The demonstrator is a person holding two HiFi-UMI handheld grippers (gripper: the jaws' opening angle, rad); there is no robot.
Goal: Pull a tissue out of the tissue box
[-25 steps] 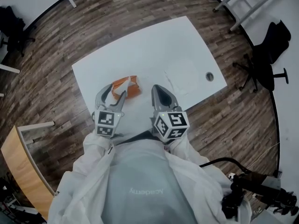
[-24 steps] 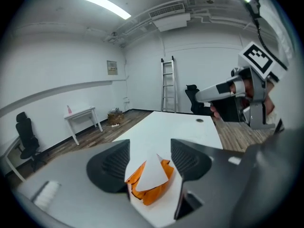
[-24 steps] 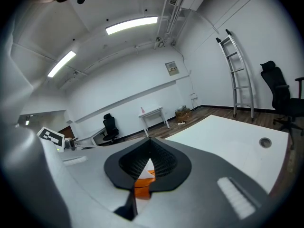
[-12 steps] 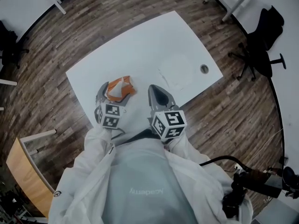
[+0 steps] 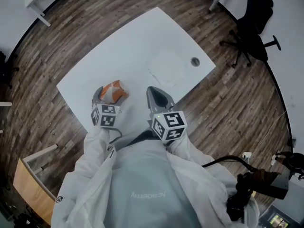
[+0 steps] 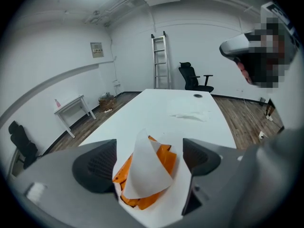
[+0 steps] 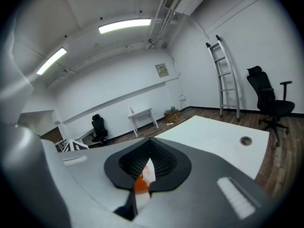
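Observation:
An orange tissue box (image 5: 114, 91) lies on the white table (image 5: 137, 46), near its front left corner. A white tissue (image 6: 146, 167) stands up out of the orange tissue box (image 6: 165, 156). My left gripper (image 5: 110, 96) hangs low over the box, tilted downward. The jaws of my left gripper (image 6: 148, 160) have just been opening and now stand wide on either side of the tissue, and the pads (image 6: 95, 165) do not touch it. My right gripper (image 5: 153, 92) hovers to the right of the box, shut and holding nothing. Through the slit of my right gripper (image 7: 147, 163) I glimpse the box.
A loose flat tissue (image 5: 164, 70) lies mid-table, with a round cable hole (image 5: 195, 61) beyond it. A black office chair (image 5: 251, 18) and a ladder (image 6: 159, 61) stand off the table's far side. A small white side table (image 6: 71, 109) is at the left.
My left gripper has dropped towards the table and now straddles the box and its raised tissue. The right gripper has shifted only slightly.

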